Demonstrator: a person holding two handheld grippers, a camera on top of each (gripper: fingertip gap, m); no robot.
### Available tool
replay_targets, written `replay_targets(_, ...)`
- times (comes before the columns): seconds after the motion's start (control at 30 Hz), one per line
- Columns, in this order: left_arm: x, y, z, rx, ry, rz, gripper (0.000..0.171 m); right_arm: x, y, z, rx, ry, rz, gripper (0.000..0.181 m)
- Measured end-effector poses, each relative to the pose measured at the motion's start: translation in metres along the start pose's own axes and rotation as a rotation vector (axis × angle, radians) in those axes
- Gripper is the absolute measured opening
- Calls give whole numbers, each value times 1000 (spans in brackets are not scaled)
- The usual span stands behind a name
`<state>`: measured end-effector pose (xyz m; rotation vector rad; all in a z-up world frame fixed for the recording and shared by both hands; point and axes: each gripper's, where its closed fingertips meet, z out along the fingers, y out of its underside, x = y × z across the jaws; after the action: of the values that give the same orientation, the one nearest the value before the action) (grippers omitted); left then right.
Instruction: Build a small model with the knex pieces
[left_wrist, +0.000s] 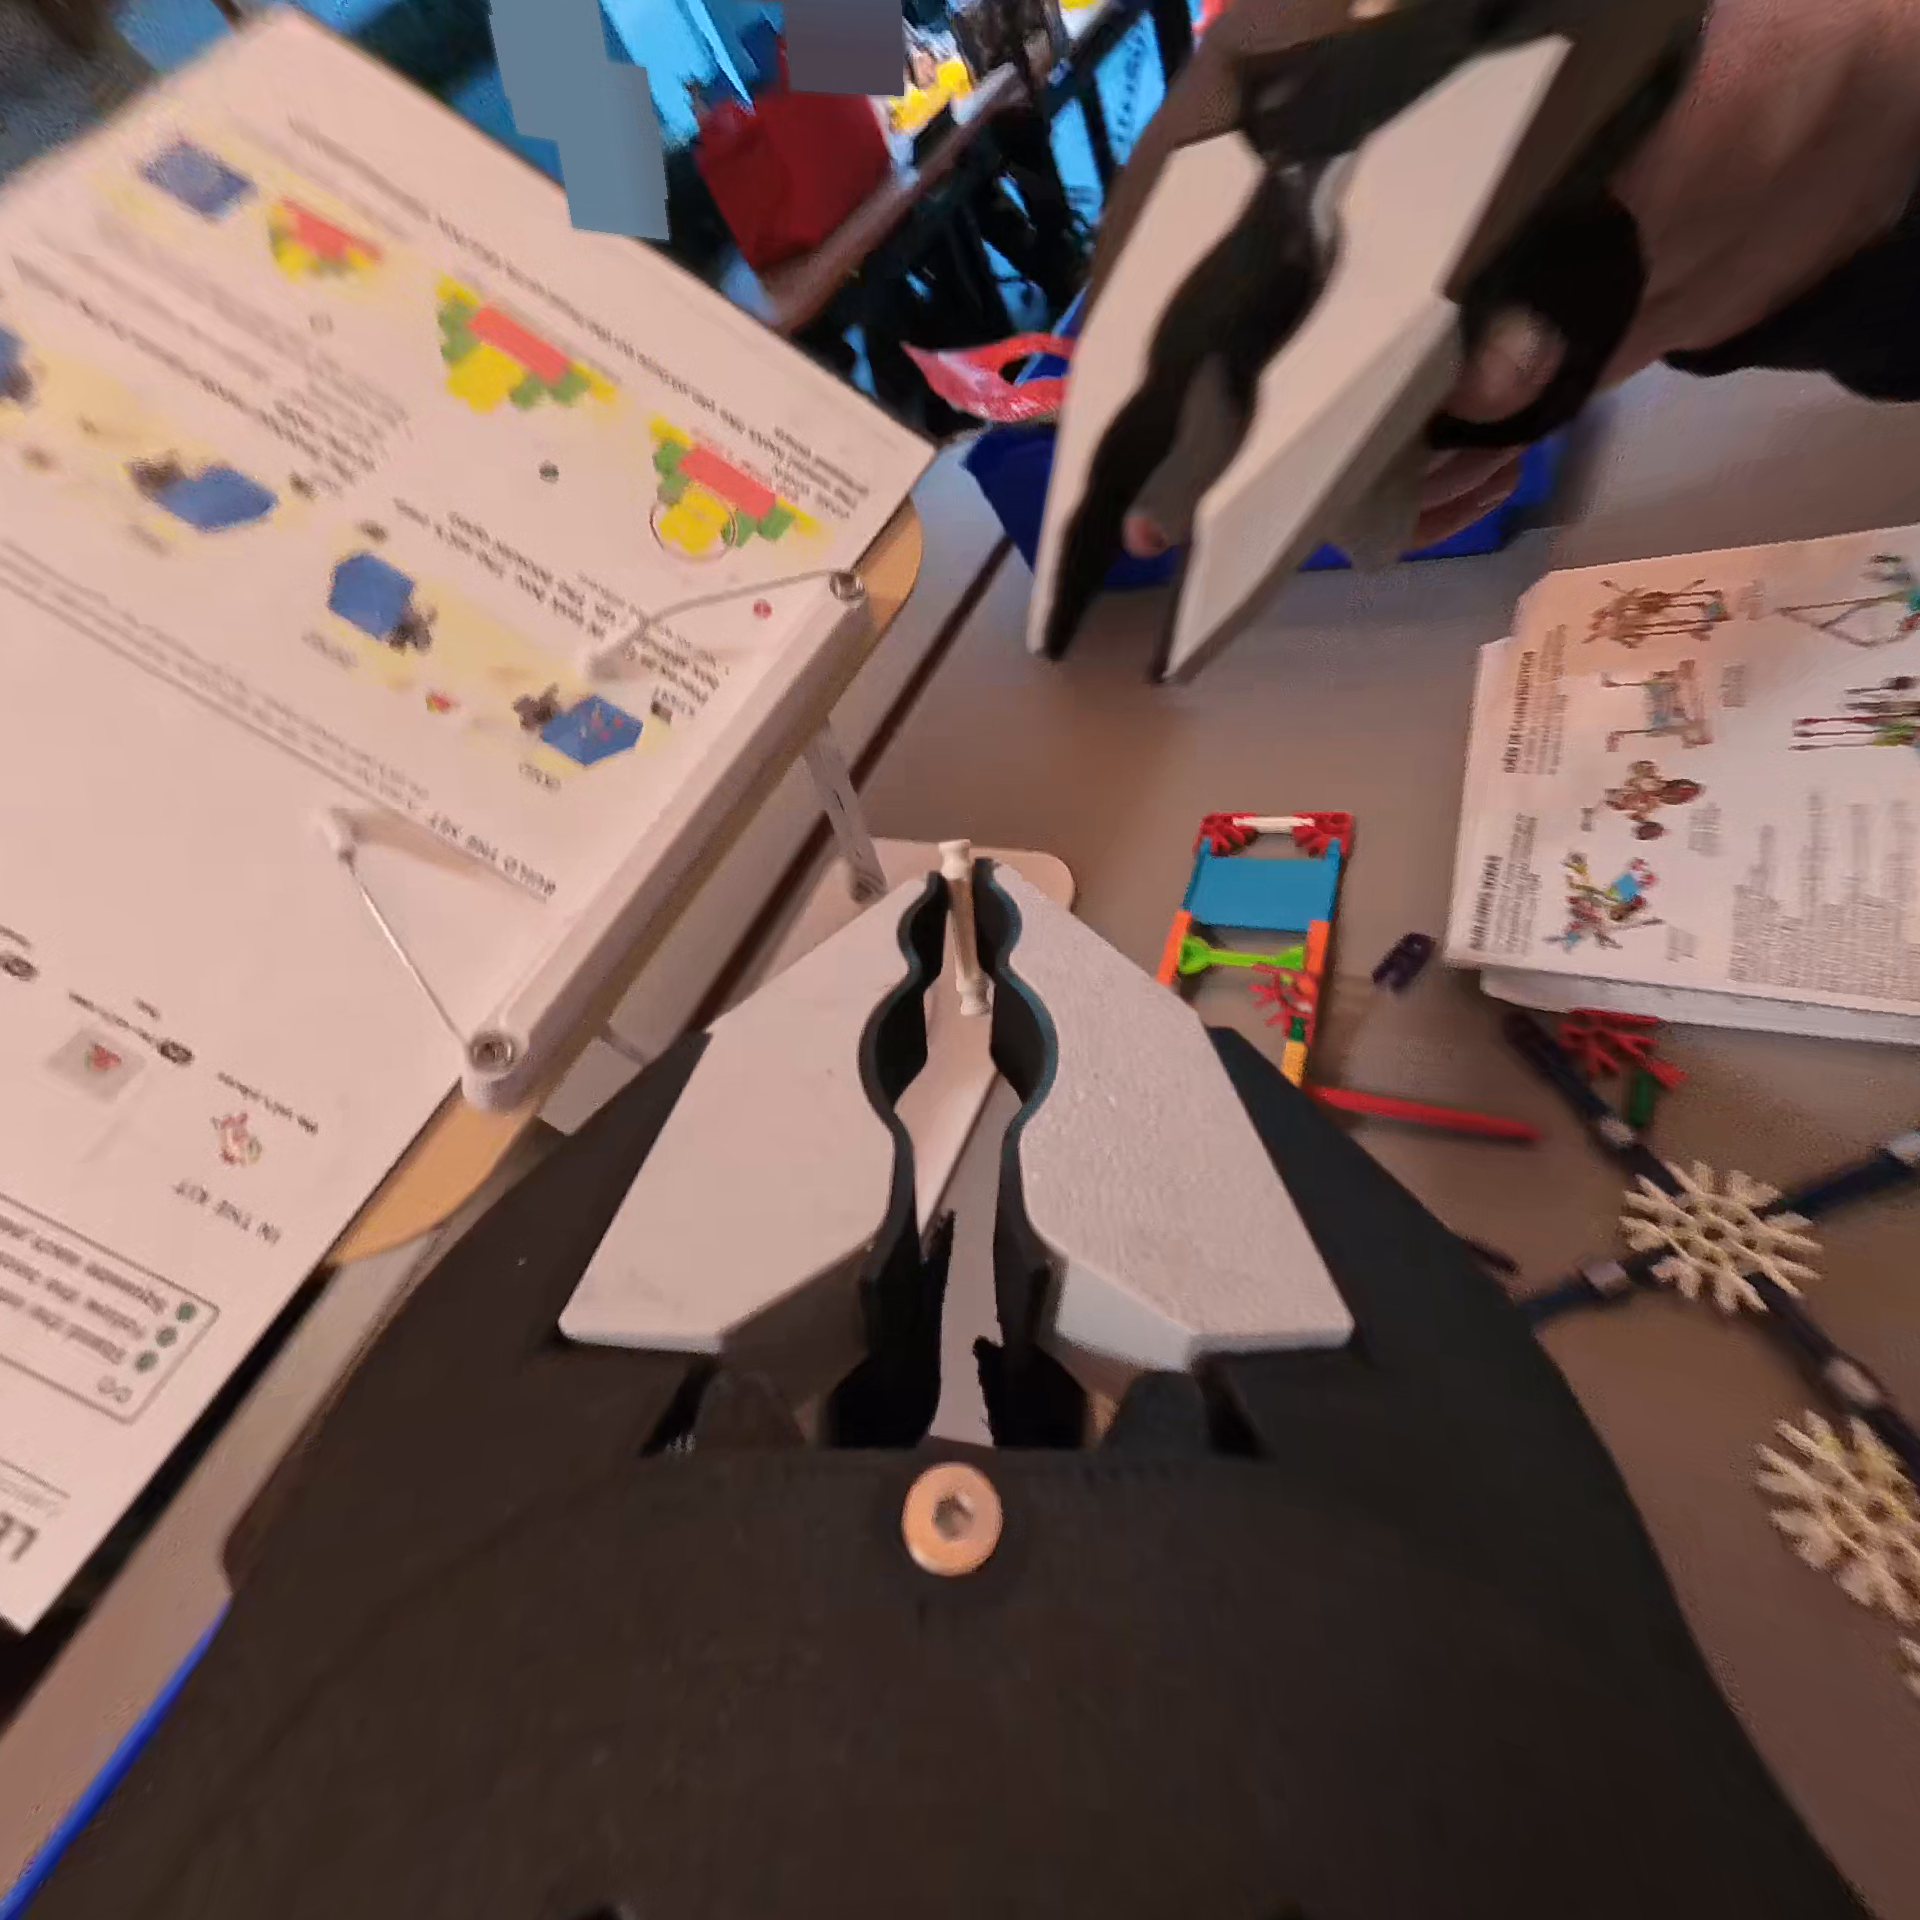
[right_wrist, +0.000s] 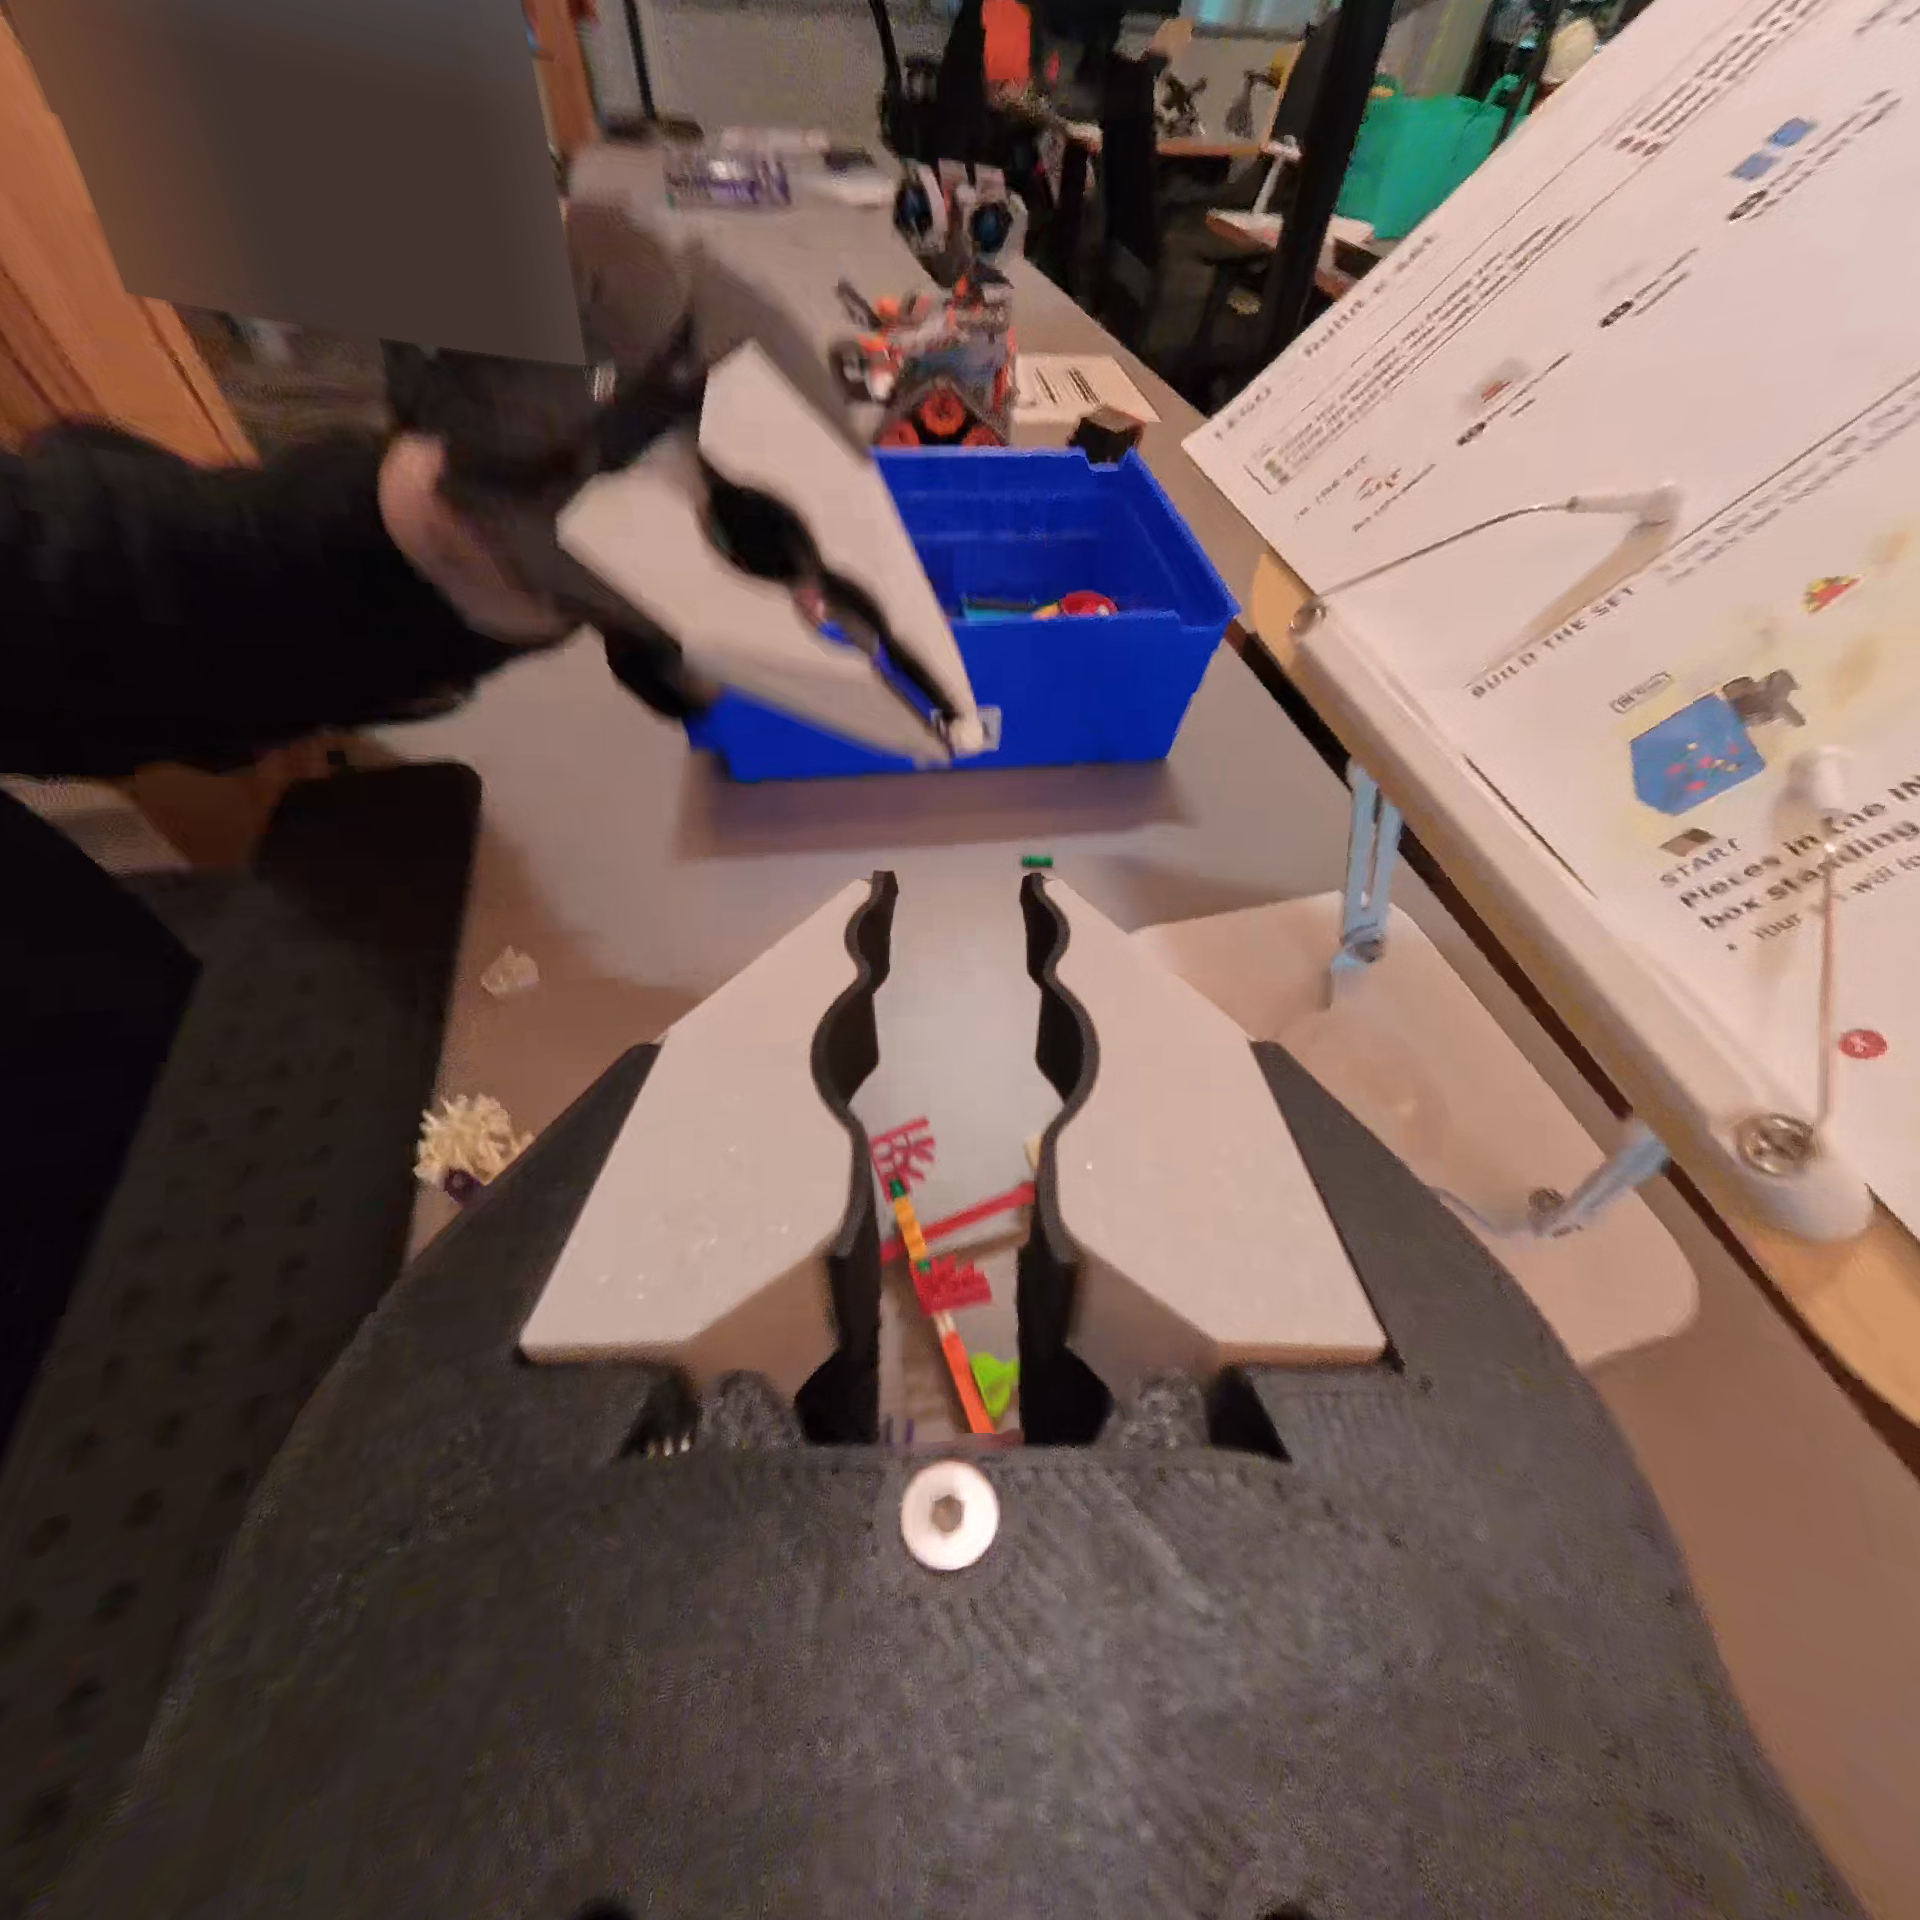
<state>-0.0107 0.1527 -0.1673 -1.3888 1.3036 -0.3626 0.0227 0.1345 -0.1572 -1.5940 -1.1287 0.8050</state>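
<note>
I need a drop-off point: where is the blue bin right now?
In the right wrist view the blue bin sits on the grey table straight ahead of the open right gripper, left of the tilted instruction stand, with the left gripper at its front wall.

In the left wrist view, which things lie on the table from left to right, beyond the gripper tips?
Tilted instruction sheet → white rod held in the left hand-held gripper → colourful ladder-like assembly → small purple piece → open booklet.
</note>
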Motion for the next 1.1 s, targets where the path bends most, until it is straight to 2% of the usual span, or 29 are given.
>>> replay_targets(0.13,21,0,18,43,-96,139,3,8,6,12,23,-50,78,28)
replay_targets(0.23,30,6,28,53,-157,259,3,8,20,22,14,-80,110,29)
replay_targets(0.33,33,12,37,56,-199,315,2,12,31,26,-4,-93,139,28)
replay_targets(0.4,34,17,42,60,-198,319,3,11,37,27,-19,-115,147,24)
replay_targets(0.5,35,22,47,67,-195,309,3,5,41,30,-20,-165,169,29)
replay_targets(0.8,32,29,50,97,-239,347,3,6,45,37,27,-203,229,23)
replay_targets(0.97,33,32,53,117,-245,350,3,8,47,37,29,-196,197,20)
replay_targets(1.1,33,34,54,116,-265,386,3,12,44,35,58,-194,221,12)
